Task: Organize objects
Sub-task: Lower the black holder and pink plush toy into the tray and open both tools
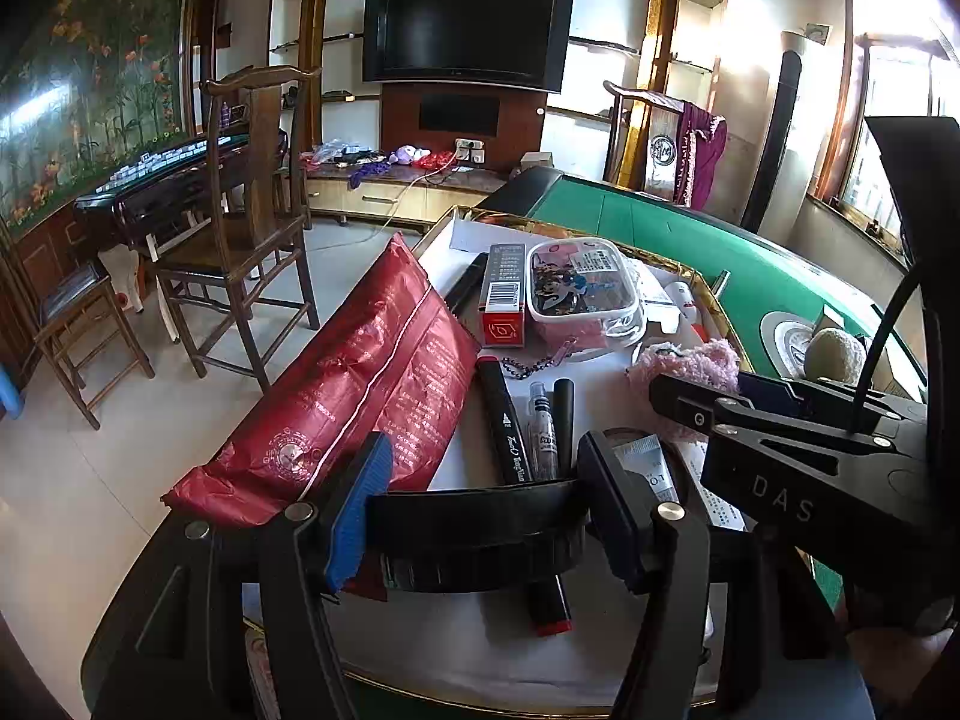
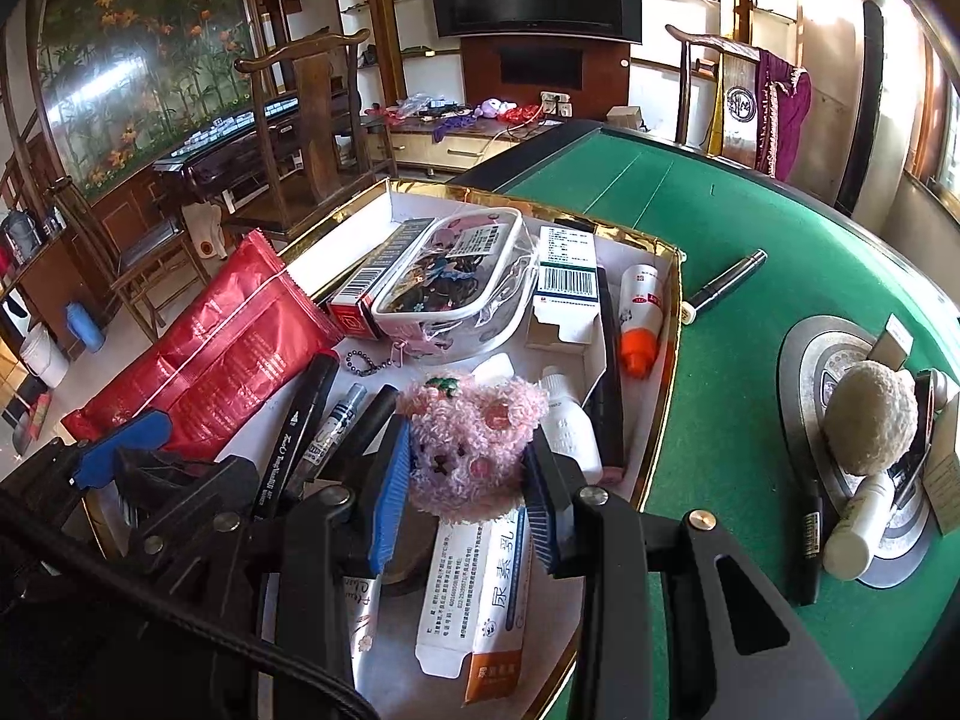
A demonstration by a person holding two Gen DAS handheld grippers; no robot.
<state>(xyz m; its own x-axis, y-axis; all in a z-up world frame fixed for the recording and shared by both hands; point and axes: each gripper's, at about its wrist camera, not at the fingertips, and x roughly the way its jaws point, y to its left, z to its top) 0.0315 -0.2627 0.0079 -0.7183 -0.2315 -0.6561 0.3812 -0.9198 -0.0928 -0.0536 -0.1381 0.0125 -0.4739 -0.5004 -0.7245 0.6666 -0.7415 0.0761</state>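
Observation:
A white box with a gold rim sits on the green table, crowded with small items. My right gripper is shut on a pink fluffy plush toy, held just over the box's near right part. In the left wrist view the same plush pokes out ahead of the right gripper. My left gripper is shut on a black round object with a ribbed edge, low over the box's near left side. It hides part of a red-capped marker.
In the box lie a red foil packet, a clear pouch, markers, cartons and an orange-capped bottle. On the green table are a black pen, a cream plush ball and a white bottle. Wooden chairs stand left.

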